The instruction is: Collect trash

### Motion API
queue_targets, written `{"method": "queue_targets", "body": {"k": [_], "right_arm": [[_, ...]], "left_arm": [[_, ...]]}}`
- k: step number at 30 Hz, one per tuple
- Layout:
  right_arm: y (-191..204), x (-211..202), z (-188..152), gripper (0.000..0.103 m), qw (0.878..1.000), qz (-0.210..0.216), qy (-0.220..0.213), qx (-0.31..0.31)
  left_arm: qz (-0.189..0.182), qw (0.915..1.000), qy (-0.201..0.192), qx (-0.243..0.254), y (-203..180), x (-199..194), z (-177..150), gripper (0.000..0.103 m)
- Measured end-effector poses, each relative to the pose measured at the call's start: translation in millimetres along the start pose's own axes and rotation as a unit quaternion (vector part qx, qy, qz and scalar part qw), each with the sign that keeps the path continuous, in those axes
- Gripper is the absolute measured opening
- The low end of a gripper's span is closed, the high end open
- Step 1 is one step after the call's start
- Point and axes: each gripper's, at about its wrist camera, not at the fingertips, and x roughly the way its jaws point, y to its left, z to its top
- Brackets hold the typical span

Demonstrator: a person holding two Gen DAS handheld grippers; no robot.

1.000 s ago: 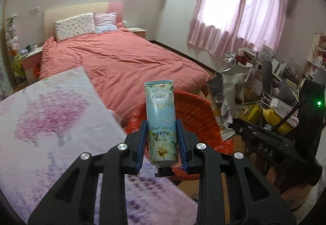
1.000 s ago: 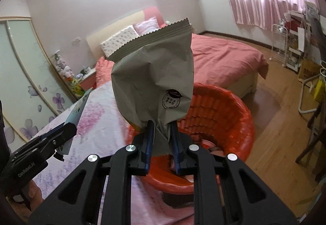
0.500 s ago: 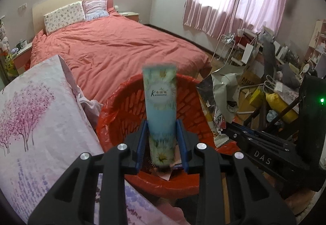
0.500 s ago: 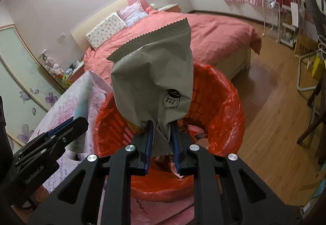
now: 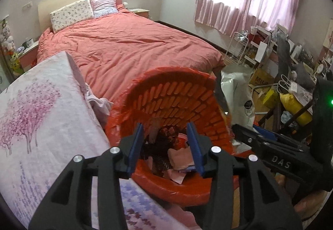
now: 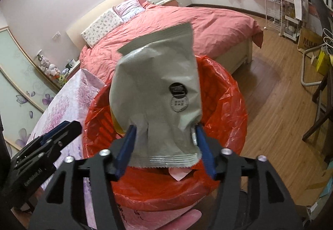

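Note:
A red basket lined with a red plastic bag point(image 5: 177, 94) stands below both grippers, with pink scraps and dark wrappers point(image 5: 179, 155) at its bottom. My left gripper point(image 5: 164, 128) hangs over its mouth, jaws opening, nothing between them. A pale blurred strip point(image 5: 154, 129) shows inside the basket. In the right wrist view a grey snack bag point(image 6: 158, 92) stands upright between the fingers of my right gripper point(image 6: 164, 128). Those jaws are opening and the pads no longer pinch it. The bag sits over the basket point(image 6: 235, 105). My left gripper point(image 6: 52, 142) shows at the left.
A table with a pink floral cloth point(image 5: 41, 115) touches the basket's left side. A bed with a coral cover point(image 5: 124, 42) lies behind. Cluttered shelves and bags point(image 5: 270, 59) fill the right. Wooden floor point(image 6: 281, 94) lies right of the basket. A hand point(image 6: 187, 217) shows below.
Both grippers came down over the basket. The left one let go of the blue hand-cream tube, which has left its jaws. The right jaws spread wide around the grey bag.

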Motion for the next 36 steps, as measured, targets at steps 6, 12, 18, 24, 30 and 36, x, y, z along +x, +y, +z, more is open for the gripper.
{"method": "queue_targets", "body": {"k": [6, 12, 18, 24, 30, 36], "right_arm": [[9, -7, 1, 0.076, 1.000, 0.004, -0.007, -0.008], [22, -26, -1, 0.082, 0.999, 0.005, -0.029, -0.022], [42, -67, -11, 0.088, 0.995, -0.009, -0.082, -0.047], [68, -112, -36, 0.099, 0.985, -0.026, -0.149, -0.079], [95, -148, -71, 0.101, 0.970, -0.067, -0.200, -0.120], [111, -168, -101, 0.101, 0.957, -0.094, -0.232, -0.145]], "left_arm": [[0.017, 0.9995, -0.016, -0.020, 18, -25, 1, 0.048], [0.032, 0.9984, -0.039, -0.027, 29, -61, 0, 0.049], [0.056, 0.9952, -0.072, -0.033, 44, -112, -17, 0.058], [0.094, 0.9883, -0.110, -0.047, 59, -170, -47, 0.076], [0.146, 0.9765, -0.150, -0.049, 63, -226, -90, 0.098], [0.178, 0.9651, -0.178, -0.070, 64, -272, -134, 0.099]]}}
